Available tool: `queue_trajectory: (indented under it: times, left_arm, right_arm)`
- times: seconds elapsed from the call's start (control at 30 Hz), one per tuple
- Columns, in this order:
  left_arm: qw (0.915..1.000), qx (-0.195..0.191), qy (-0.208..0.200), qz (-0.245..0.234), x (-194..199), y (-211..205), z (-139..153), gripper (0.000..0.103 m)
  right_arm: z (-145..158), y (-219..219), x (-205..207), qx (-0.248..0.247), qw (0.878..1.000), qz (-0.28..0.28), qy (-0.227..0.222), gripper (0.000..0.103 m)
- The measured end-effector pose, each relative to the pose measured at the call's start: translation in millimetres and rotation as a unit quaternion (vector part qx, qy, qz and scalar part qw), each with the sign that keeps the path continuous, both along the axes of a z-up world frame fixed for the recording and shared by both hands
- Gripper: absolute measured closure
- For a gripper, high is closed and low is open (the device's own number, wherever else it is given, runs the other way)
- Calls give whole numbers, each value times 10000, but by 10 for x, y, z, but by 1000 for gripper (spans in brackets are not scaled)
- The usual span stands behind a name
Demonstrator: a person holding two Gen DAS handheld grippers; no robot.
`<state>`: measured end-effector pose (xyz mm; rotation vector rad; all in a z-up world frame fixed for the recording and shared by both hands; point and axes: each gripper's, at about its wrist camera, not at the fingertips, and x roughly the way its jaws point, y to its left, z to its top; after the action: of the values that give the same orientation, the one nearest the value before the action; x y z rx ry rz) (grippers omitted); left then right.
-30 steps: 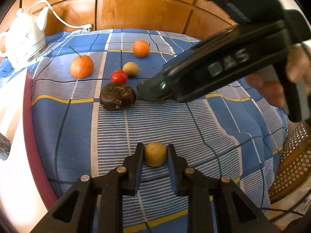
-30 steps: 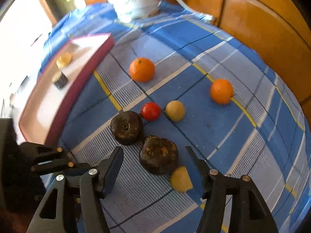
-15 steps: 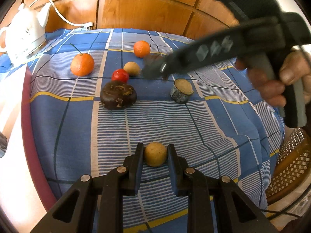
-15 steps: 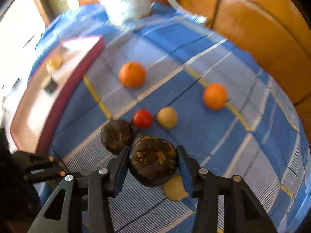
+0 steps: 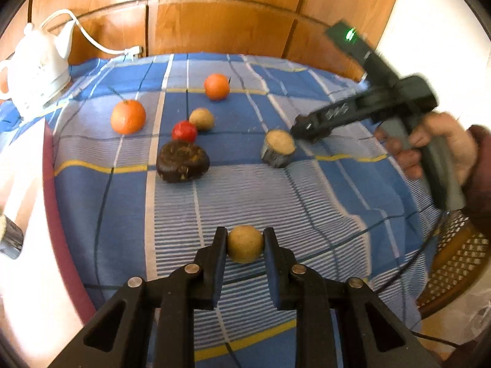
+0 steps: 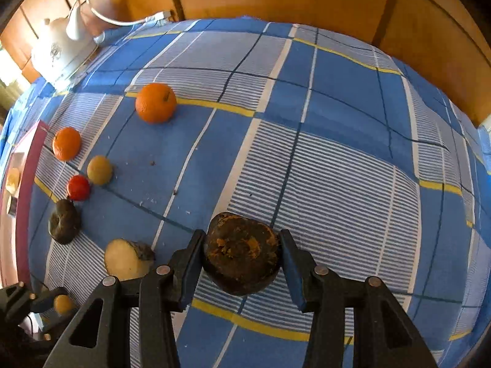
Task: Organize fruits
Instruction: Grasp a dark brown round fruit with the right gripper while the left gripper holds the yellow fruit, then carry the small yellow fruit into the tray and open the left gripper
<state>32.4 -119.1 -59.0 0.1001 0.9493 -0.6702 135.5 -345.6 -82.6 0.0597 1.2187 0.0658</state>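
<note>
Fruits on blue checked tabletop (image 6: pixel 353 98): left tool (image 5: pixel 245 243) clamped on small tan ball fruit (image 5: pixel 245 244); right tool (image 6: pixel 242 250) clamped on dark brown fruit (image 6: pixel 242 251), held above the cloth. Loose items: two oranges (image 6: pixel 156 102), red fruit (image 5: pixel 184 131), second dark fruit (image 5: pixel 182 162), cut piece (image 5: pixel 277 148). White kettle (image 5: pixel 35 70) at far corner.

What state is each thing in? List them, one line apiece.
Left gripper: jaws shut on small tan fruit.
Right gripper: jaws shut on dark brown fruit.
Other dark fruit: resting on the cloth.
Cut piece: pale face up.
Two oranges: loose, apart.
</note>
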Motion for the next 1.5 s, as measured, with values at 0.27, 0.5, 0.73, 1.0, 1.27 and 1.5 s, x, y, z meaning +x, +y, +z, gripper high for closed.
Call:
queue_trajectory:
  times: [0.27,0.5,0.73,1.0,1.27,1.5]
  left_arm:
    - [9945,-666,-311,740,60,659,554,80]
    - [9702,-487,-40,2373,382,1728,457,79]
    - [9478,19,44,3189,656,2316,209,79]
    - [9390,303,152,3422,829,2449,69,71]
    - [9237,448,-140,3802,572,2413,228,61]
    - [9241,269,-179,3807,309,2202,285,59]
  right_arm:
    - [-9,-39,84,-30,10000,47,15,54]
    - [-19,-5,-4,-121,9999,64,-15,54]
    - [-6,49,-16,-176,9998,64,-27,54]
    - [-1,34,-15,-172,9998,58,-33,54]
    - [-3,32,-10,-198,9998,77,-32,54]
    - [3,47,-11,-255,9996,70,-37,54]
